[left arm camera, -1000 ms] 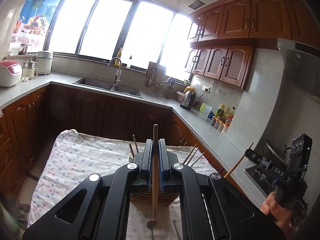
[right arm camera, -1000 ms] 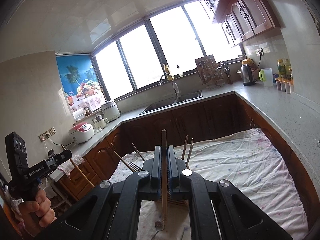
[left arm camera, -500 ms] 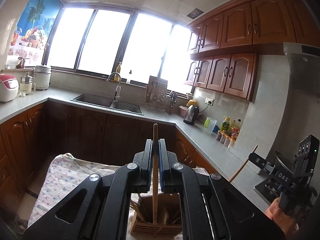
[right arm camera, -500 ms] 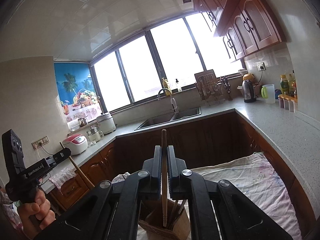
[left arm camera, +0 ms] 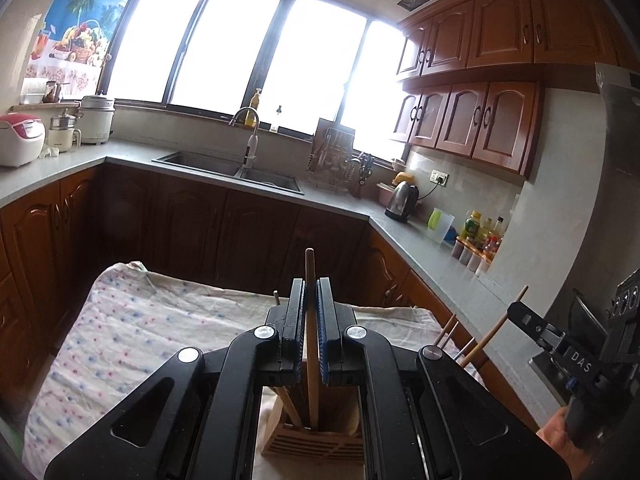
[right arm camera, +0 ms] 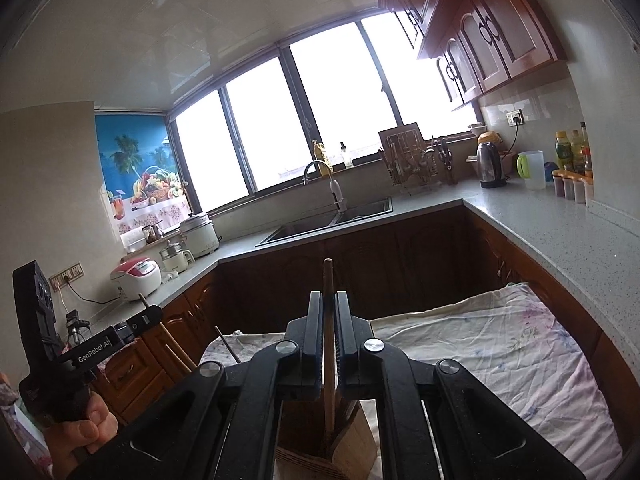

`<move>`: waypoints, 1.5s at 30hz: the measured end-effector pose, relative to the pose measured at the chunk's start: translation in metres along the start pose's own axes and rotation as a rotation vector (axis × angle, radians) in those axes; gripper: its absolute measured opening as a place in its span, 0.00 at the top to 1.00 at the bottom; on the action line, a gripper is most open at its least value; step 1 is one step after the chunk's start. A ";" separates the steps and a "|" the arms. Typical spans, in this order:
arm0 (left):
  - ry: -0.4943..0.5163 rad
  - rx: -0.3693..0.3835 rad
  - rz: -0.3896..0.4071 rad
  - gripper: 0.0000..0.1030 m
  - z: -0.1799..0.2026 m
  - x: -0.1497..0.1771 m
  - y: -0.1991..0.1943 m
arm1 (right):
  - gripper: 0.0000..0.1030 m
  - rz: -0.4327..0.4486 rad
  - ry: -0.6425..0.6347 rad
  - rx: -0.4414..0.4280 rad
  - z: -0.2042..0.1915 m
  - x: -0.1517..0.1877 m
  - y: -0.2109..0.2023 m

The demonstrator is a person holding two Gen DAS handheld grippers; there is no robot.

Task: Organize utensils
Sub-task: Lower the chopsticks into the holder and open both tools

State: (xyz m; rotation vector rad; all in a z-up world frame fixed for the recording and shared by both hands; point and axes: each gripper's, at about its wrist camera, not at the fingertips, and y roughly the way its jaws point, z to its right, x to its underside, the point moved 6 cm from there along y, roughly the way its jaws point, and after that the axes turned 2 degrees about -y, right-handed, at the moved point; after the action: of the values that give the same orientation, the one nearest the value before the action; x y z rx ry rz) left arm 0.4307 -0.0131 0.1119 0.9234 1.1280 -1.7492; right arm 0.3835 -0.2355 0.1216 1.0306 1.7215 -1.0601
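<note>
My left gripper (left arm camera: 310, 294) is shut on a wooden-handled utensil (left arm camera: 310, 320) held upright; its lower end reaches into a wooden utensil holder (left arm camera: 316, 436) standing on the cloth below. My right gripper (right arm camera: 329, 306) is shut on another wooden-handled utensil (right arm camera: 328, 340), whose lower end sits in the same wooden holder (right arm camera: 344, 448). Other wooden sticks (left arm camera: 448, 330) poke up from the holder. Each gripper shows in the other's view, the right one (left arm camera: 516, 312) and the left one (right arm camera: 154, 312).
The holder stands on a table under a floral cloth (left arm camera: 140, 328). Behind it runs a grey counter with a sink (left arm camera: 236, 170), a dish rack (left arm camera: 336, 156), a kettle (left arm camera: 402, 196), bottles (left arm camera: 480, 232) and rice cookers (left arm camera: 20, 140). Wooden cabinets hang at the right.
Both grippers have tipped and shifted over the wooden holder, and the lower ends of both held utensils now sit inside it. Both stay shut on their handles.
</note>
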 end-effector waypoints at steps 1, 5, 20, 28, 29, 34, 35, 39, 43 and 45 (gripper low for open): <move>-0.001 -0.002 -0.007 0.96 -0.001 0.004 0.001 | 0.95 -0.010 0.005 0.001 0.001 0.004 0.003; -0.007 -0.019 -0.042 0.95 -0.008 0.019 0.009 | 0.95 -0.051 0.030 -0.001 0.006 0.020 0.014; 0.004 -0.030 -0.073 0.94 -0.010 0.028 0.023 | 0.95 -0.118 0.096 0.016 0.024 0.047 0.035; 0.010 -0.036 -0.077 0.94 -0.009 0.028 0.025 | 0.95 -0.124 0.095 0.015 0.025 0.046 0.036; 0.010 -0.038 -0.078 0.94 -0.009 0.028 0.025 | 0.95 -0.124 0.097 0.014 0.026 0.046 0.036; 0.016 -0.041 -0.085 0.94 -0.011 0.029 0.028 | 0.94 -0.131 0.108 0.009 0.026 0.047 0.036; 0.017 -0.042 -0.086 0.94 -0.011 0.029 0.028 | 0.94 -0.133 0.109 0.009 0.025 0.047 0.036; 0.019 -0.046 -0.093 0.94 -0.011 0.029 0.025 | 0.89 -0.137 0.119 0.005 0.026 0.048 0.035; 0.015 -0.040 -0.103 0.88 -0.011 0.030 0.023 | 0.78 -0.136 0.136 0.008 0.029 0.046 0.032; 0.018 -0.033 -0.103 0.81 -0.010 0.031 0.021 | 0.59 -0.126 0.140 0.005 0.030 0.044 0.028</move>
State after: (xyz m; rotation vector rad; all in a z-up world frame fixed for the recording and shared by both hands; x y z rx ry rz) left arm 0.4390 -0.0171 0.0745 0.8762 1.2312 -1.8022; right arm 0.4031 -0.2453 0.0655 1.0314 1.9193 -1.0931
